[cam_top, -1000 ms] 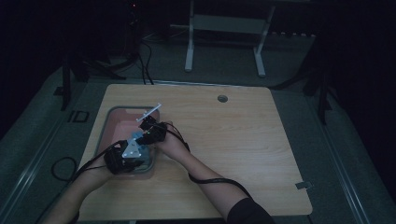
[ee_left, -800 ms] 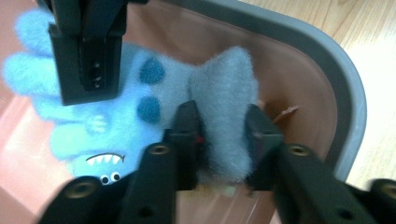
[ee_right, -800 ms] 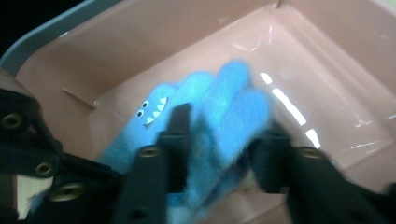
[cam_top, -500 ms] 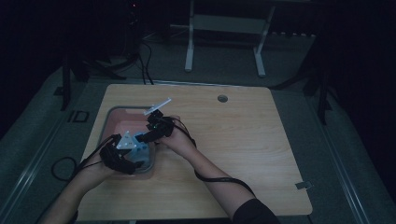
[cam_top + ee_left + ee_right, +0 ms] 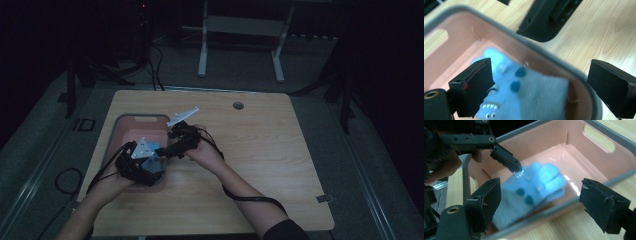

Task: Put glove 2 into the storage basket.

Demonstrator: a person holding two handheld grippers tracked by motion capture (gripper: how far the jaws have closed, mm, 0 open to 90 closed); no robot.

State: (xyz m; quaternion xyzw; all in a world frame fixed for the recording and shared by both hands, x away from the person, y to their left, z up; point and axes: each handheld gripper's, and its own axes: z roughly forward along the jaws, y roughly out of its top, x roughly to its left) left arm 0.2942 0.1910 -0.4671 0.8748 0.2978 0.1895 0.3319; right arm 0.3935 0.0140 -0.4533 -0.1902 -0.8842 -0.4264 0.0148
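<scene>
A light blue glove with dark spots and a toothy monster face lies inside a pink tub with a grey rim, against its near wall. My left gripper hangs open over it, one jaw above the glove and the other outside the rim. My right gripper is also open, at the tub's right side, with the glove blurred beyond its jaws. In the high view both the left gripper and the right gripper meet at the tub's near right corner, over the glove.
The tub sits at the left of a wooden table that has a round grommet hole near its far edge. Cables trail from both grippers across the table. A metal stand is on the floor beyond.
My right gripper has drawn back a little to the right, toward the tub's rim. The left gripper has stayed over the tub's near end, shifting only slightly.
</scene>
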